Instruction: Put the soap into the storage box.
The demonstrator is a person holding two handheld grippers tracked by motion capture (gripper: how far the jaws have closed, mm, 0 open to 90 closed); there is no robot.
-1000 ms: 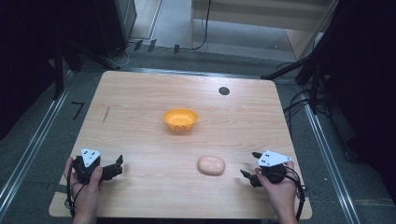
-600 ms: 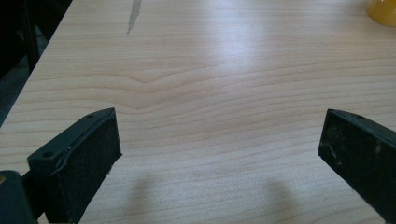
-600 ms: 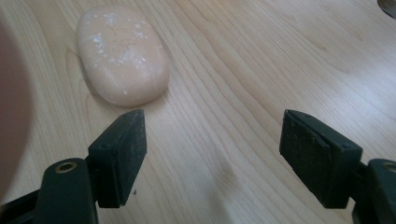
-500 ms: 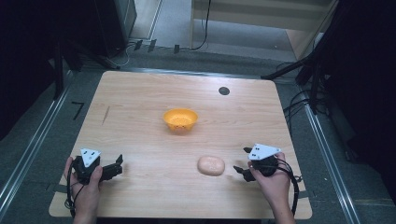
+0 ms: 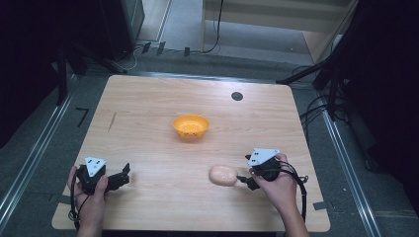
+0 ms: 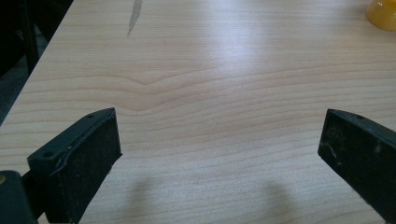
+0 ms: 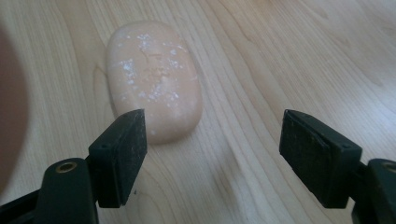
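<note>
A pale peach oval lump [image 5: 223, 175] speckled with white [image 7: 154, 86] lies on the wooden table [image 5: 148, 113], right of centre near the front. My right gripper [image 5: 245, 180] is just to its right, low over the table and pointing at it. Its jaws are open [image 7: 212, 126], and the lump lies ahead of the left jaw, outside the gap. An orange bowl [image 5: 190, 126] stands mid-table and shows at the top right corner of the left gripper view [image 6: 383, 14]. My left gripper [image 5: 123, 175] rests at the front left, open [image 6: 219, 123] over bare wood.
A black round grommet [image 5: 237, 96] sits in the table's far right part. A dark streak [image 5: 113, 121] marks the wood at the left. Metal rails run along both sides on the floor, and cables [image 5: 316, 108] lie to the right.
My right gripper has moved left across the table, up close to the peach lump. The left gripper, the lump and the bowl have stayed put.
</note>
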